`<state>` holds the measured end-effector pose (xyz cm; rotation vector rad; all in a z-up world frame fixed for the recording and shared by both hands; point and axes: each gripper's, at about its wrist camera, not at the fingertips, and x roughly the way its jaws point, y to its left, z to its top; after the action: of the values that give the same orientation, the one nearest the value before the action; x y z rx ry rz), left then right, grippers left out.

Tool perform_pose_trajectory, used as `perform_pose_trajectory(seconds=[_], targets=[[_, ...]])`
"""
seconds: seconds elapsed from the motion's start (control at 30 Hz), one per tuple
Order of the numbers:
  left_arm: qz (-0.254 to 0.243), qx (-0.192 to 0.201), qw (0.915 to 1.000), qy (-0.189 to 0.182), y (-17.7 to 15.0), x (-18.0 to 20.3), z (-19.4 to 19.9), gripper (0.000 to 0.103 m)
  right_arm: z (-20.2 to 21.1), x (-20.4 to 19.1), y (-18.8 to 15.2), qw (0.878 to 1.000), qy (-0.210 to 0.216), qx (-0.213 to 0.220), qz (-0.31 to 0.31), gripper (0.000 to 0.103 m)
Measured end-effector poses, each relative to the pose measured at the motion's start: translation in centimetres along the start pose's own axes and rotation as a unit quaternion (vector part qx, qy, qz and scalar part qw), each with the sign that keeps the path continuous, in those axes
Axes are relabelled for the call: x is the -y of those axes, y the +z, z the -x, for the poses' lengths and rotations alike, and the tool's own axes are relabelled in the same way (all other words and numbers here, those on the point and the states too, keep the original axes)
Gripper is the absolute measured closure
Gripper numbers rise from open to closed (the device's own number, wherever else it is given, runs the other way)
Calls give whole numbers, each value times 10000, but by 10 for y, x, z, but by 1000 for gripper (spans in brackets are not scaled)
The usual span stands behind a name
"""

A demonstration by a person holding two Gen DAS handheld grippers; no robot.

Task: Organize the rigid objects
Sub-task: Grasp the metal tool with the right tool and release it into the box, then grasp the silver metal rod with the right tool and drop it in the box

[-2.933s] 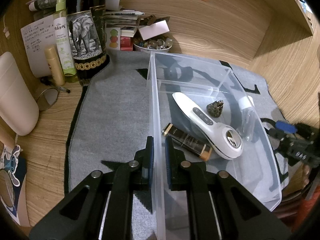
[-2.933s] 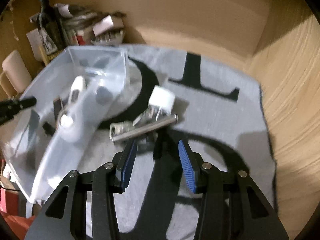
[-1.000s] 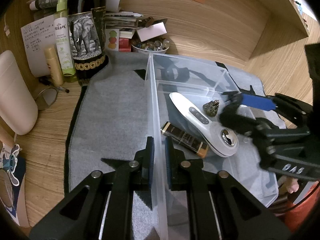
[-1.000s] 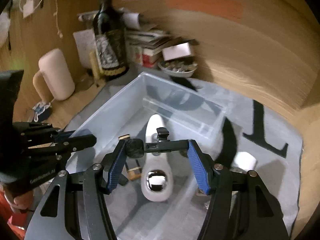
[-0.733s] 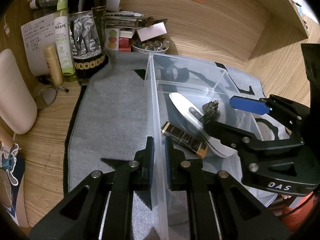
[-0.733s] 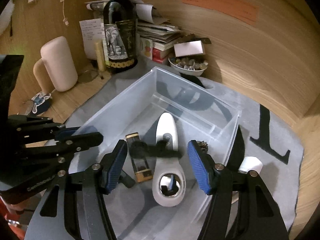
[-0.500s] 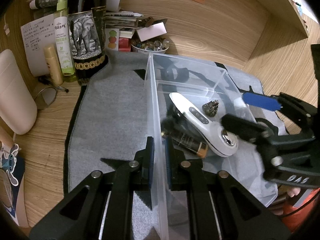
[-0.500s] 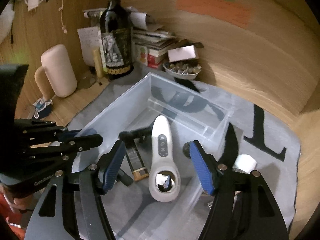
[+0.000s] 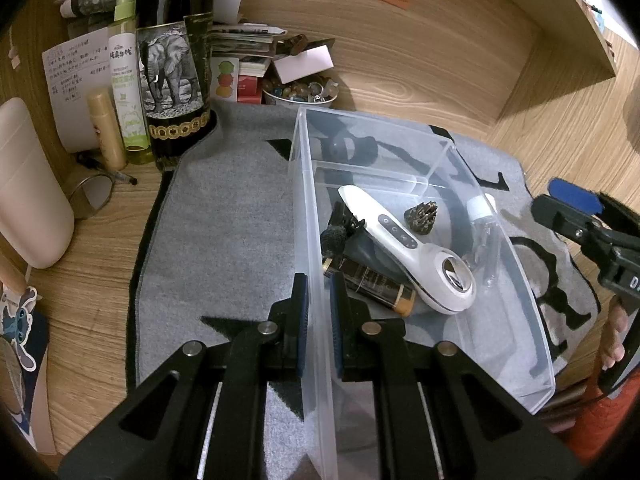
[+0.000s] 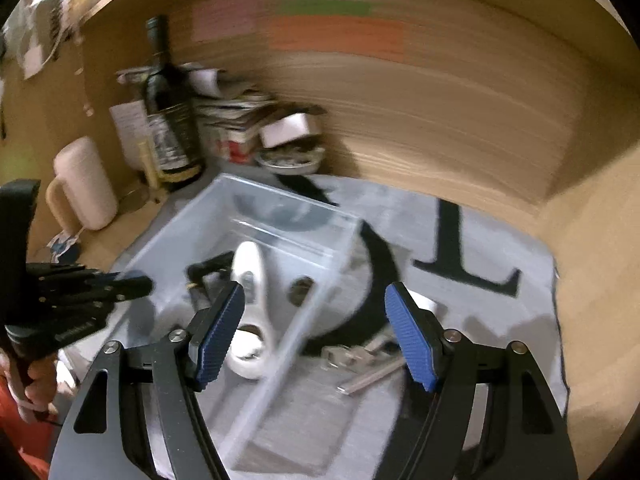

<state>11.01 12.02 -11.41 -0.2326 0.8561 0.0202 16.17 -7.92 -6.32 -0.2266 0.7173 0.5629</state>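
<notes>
Label (image 9: 120, 54) reads, perhaps, "Efficient Water".

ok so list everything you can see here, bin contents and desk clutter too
bin: 1, clear, on the mat
massager: 1, white, in bin
tube: 1, dark with gold end, in bin, partly under massager
mic: 1, black with fuzzy end, in bin beside massager
cone: 1, dark spiky, in bin
vial: 1, clear with white cap, just outside bin's right wall
metal tool: 1, silver, on mat right of bin
mat: 1, grey with black shapes
wine bottle: 1, dark, elephant label, back left
spray bottle: 1, green
bowl: 1, holding stones, behind bin
mug: 1, cream, far left
left tongs: shut on bin wall
right tongs: open, empty
</notes>
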Motion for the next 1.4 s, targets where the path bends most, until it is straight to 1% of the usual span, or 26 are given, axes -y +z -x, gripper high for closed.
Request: perform_pose_trajectory(seconds=[0.1,0.2,0.3,0.4,0.5,0.6,0.7,0.8,0.83,0.87,0.93,0.97,1.0,1.1,1.23,1.4], targets=[[0,0,10000,-1,0,0,0,93,-2,21,-12,9994,-127,-145,-278,33],[-1,2,10000,2,0,0,0,93,-11,39,-30,9973,-271,-453,-517,33],[1,-1,10000,3,0,0,0,93,-23,51,-49,9943,-254,-782,-681,33],[-2,0,10000,4,0,0,0,93,-34,55,-63,9914,-175,-1018,-803,33],[7,-2,10000,1,0,0,0,93,-43,58,-67,9895,-153,-1100,-927,33],[2,-1,10000,1,0,0,0,93,-51,63,-63,9879,-159,-1051,-1131,33],[23,-5,10000,-15,-1,-1,0,93,-65,69,-59,9850,-216,-1153,-1266,34],[12,-1,10000,-1,0,-1,0,93,-75,76,-61,9818,-107,-1285,-1394,45],[5,1,10000,6,0,-2,0,93,-74,77,-61,9821,-141,-1266,-1390,51],[4,2,10000,7,-1,-2,0,93,-72,77,-62,9829,-187,-1254,-1336,54],[17,9,10000,4,-1,-3,0,93,-69,77,-65,9843,-252,-1258,-1214,65],[18,14,10000,2,-1,-4,1,93,-67,77,-68,9849,-325,-1267,-1137,68],[17,13,10000,5,-1,-3,0,93,-66,77,-69,9855,-369,-1254,-1083,74],[17,13,10000,8,-1,-3,0,93,-65,81,-70,9861,-440,-1196,-1063,84],[16,12,10000,7,-1,-3,0,93,-62,93,-70,9828,-269,-1138,-1432,89],[13,20,10000,16,-2,-2,1,93,-43,91,-64,9853,-315,-886,-1424,89]])
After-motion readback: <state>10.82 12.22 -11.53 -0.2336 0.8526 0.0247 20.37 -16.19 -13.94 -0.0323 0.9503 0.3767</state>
